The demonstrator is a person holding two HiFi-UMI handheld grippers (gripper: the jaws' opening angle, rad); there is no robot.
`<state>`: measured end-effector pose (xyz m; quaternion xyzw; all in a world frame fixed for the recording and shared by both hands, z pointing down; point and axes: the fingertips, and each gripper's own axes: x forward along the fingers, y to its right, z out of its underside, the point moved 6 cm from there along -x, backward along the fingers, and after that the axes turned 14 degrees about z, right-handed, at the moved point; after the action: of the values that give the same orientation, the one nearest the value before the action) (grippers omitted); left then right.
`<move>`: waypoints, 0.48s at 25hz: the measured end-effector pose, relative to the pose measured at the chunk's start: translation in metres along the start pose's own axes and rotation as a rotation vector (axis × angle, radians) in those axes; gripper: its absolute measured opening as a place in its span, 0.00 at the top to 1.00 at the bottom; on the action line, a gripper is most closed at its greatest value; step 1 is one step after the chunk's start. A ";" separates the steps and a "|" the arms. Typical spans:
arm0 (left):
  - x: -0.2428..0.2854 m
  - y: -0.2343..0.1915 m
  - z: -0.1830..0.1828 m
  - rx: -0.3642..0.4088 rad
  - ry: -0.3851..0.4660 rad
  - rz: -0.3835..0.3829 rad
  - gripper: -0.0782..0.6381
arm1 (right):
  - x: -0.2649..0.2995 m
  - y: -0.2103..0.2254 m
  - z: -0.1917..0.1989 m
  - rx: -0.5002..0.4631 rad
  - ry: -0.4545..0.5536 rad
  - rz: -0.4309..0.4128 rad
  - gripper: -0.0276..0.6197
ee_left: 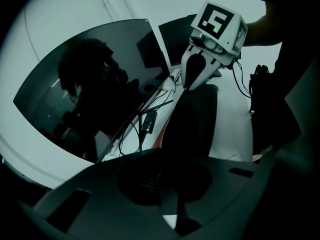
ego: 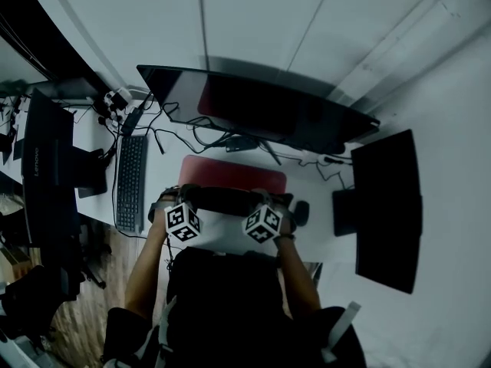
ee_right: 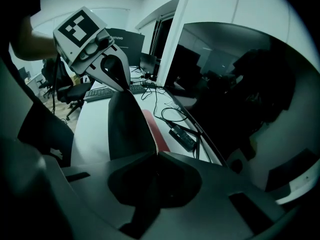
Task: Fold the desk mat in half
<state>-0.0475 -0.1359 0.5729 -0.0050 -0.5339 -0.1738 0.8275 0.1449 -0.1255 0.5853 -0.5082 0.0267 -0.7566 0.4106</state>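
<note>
holding the desk mat [ego: 234, 175] by its near edge

the left gripper [ee_left: 167, 156] and right gripper [ee_right: 152, 156] each have fingers pinching that edge, raised off the white desk [ego: 165, 171], dark underside showing. the red far half lies flat before the monitor [ego: 261, 110].

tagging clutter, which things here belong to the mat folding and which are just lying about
In the job: red desk mat with dark underside, left gripper, right gripper, both shut on it.
Lying about: black keyboard, black mouse, curved monitor, black cables.
</note>
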 end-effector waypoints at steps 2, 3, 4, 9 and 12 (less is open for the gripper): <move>0.002 -0.010 -0.004 -0.003 0.003 -0.019 0.87 | 0.003 0.008 -0.004 -0.011 0.010 0.013 0.93; 0.004 -0.014 -0.005 -0.005 0.006 -0.024 0.87 | 0.005 0.011 -0.005 -0.016 0.011 0.019 0.93; 0.005 -0.018 -0.006 -0.006 0.010 -0.028 0.87 | 0.007 0.013 -0.006 -0.018 0.011 0.025 0.93; 0.016 -0.038 -0.008 0.000 0.033 -0.019 0.87 | 0.021 0.024 -0.012 -0.014 -0.006 0.052 0.93; 0.024 -0.048 -0.007 0.002 0.032 -0.017 0.87 | 0.031 0.029 -0.015 -0.014 -0.013 0.072 0.93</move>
<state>-0.0467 -0.1895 0.5829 0.0032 -0.5210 -0.1801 0.8343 0.1451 -0.1703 0.5879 -0.5147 0.0477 -0.7378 0.4341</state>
